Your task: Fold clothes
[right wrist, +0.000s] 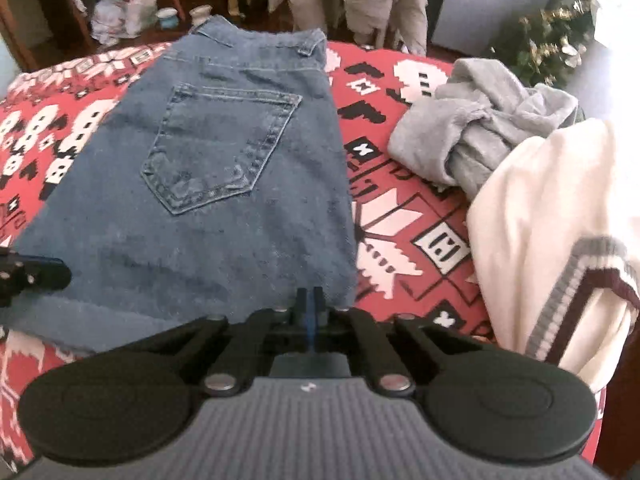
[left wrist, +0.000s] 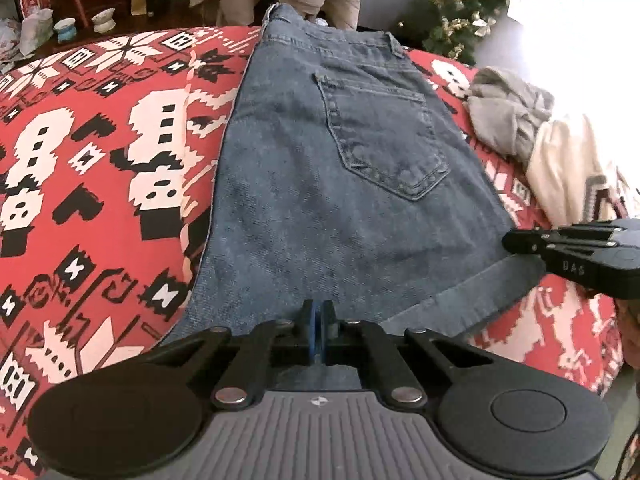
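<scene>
On my far left I see the red, white and black patterned blanket [left wrist: 100, 152] covering the surface, with two small ceramic cups [left wrist: 66, 29] on the dark furniture behind it.

My left gripper [left wrist: 319, 316] has its blue-padded fingers pressed together with no gap, at the near edge of the jeans [left wrist: 320, 184]. I cannot tell whether any denim is pinched between the pads, since the fingertips hide that spot.

The jeans lie flat in the middle of the blanket, folded lengthwise, waistband at the far end and one back pocket [left wrist: 384, 136] facing up with pale stitching. The denim is a faded mid-blue with darker blotches. A lower layer of the fabric sticks out as a strip along the near edge, lighter than the top face.

My right gripper [right wrist: 309, 306] is likewise drawn together at the near edge of the jeans [right wrist: 224, 208], towards their right corner; from the left wrist camera only its black tip shows, cut off by the frame.

Further right a crumpled grey garment [right wrist: 476, 136] sits on the blanket [right wrist: 400, 216], apart from the jeans, and touching it is a cream sweater [right wrist: 552, 224] with grey and maroon trim, cut off at the frame edge. A tinsel-decked green tree [right wrist: 548, 36] stands behind, washed out by glare.
</scene>
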{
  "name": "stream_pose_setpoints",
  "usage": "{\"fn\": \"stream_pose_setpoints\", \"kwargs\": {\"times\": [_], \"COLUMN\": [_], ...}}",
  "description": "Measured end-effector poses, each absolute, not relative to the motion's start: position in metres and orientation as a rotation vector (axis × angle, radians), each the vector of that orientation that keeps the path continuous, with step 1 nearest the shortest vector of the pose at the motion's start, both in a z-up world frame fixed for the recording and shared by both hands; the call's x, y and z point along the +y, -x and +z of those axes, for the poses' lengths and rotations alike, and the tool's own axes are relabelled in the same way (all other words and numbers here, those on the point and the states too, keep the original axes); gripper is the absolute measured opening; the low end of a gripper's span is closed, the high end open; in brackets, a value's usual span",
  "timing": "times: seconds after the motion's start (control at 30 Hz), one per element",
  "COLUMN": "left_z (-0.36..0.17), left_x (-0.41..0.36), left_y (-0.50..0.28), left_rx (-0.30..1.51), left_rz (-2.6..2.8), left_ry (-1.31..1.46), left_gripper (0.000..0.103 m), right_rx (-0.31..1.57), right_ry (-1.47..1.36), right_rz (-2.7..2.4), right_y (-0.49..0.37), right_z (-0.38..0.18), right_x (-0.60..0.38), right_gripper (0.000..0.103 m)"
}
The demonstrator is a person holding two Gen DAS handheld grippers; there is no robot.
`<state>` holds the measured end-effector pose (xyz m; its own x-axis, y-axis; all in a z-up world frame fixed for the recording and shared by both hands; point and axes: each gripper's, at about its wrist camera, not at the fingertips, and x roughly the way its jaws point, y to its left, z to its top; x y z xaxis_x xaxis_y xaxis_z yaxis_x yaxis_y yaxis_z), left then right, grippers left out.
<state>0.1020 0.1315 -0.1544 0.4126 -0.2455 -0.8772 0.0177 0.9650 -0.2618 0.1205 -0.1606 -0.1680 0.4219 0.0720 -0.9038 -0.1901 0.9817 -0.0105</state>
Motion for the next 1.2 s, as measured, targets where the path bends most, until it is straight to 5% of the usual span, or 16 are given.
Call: {"fn": "stream_pose_setpoints", "kwargs": {"times": [0.47, 0.63, 0.7, 0.93, 1.2], "left_z": [-0.148, -0.161, -0.161, -0.153, -0.171], "left_x": [0.119, 0.115, 0.117, 0.106, 0.111], "left_y": [-0.182, -0.176, -0.171, -0.182, -0.187], "left_rx": [1.107, 1.165, 1.172, 1.177, 1.255], "left_rz": [-0.258, -0.325, -0.35, -0.438, -0.401], "left_ry": [0.214, 0.143, 0.153, 0.204, 0.271], "left_gripper": [0.003, 0.003, 0.003, 0.003, 0.003], "right_rx": [1.09, 1.127, 1.153, 1.13, 1.203], "right_ry": [0.068, 0.038, 0.081, 0.049, 0.114], "right_rz": [0.189, 0.161, 0.132, 0.312, 0.419], "right_y": [-0.18, -0.171, -0.162, -0.159, -0.171], "right_z": [-0.154, -0.165, -0.16, -0.132, -0.165], "right_x": [-0.132, -0.156, -0.161, -0.141, -0.108], "right_gripper": [0.004, 0.0, 0.009, 0.011, 0.008]}}
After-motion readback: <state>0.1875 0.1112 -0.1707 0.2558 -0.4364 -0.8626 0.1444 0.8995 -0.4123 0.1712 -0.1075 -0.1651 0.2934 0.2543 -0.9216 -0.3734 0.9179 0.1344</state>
